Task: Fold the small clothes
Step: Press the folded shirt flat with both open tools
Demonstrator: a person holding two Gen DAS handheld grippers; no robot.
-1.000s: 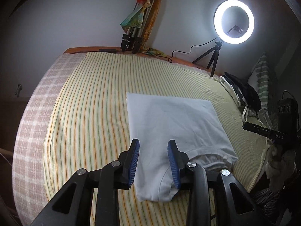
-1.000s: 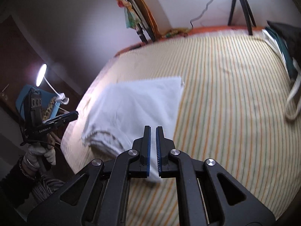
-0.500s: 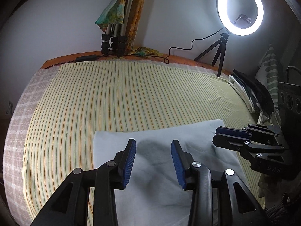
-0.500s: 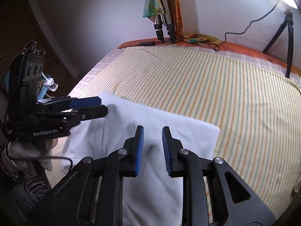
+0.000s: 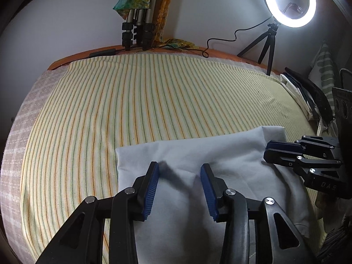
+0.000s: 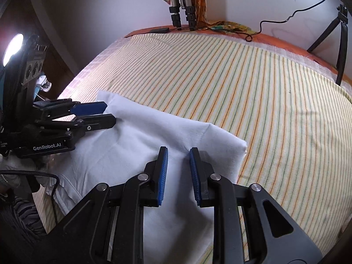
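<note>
A white folded garment lies flat at the near edge of a striped bed; it also shows in the right wrist view. My left gripper is open and empty, just above the garment near its left part. My right gripper is open and empty, above the garment near its right corner. The right gripper also shows in the left wrist view, and the left gripper in the right wrist view. The garment's hem hangs at the bed's near side.
The striped yellow bedsheet stretches behind the garment. A lit ring light on a tripod stands at the back right. Folded tripods with cloth lean on the wall. A pile of clothes lies at the right edge.
Both grippers have come in low over the garment, which now fills the near view. The right gripper has gone from shut to open. The left has stayed open.
</note>
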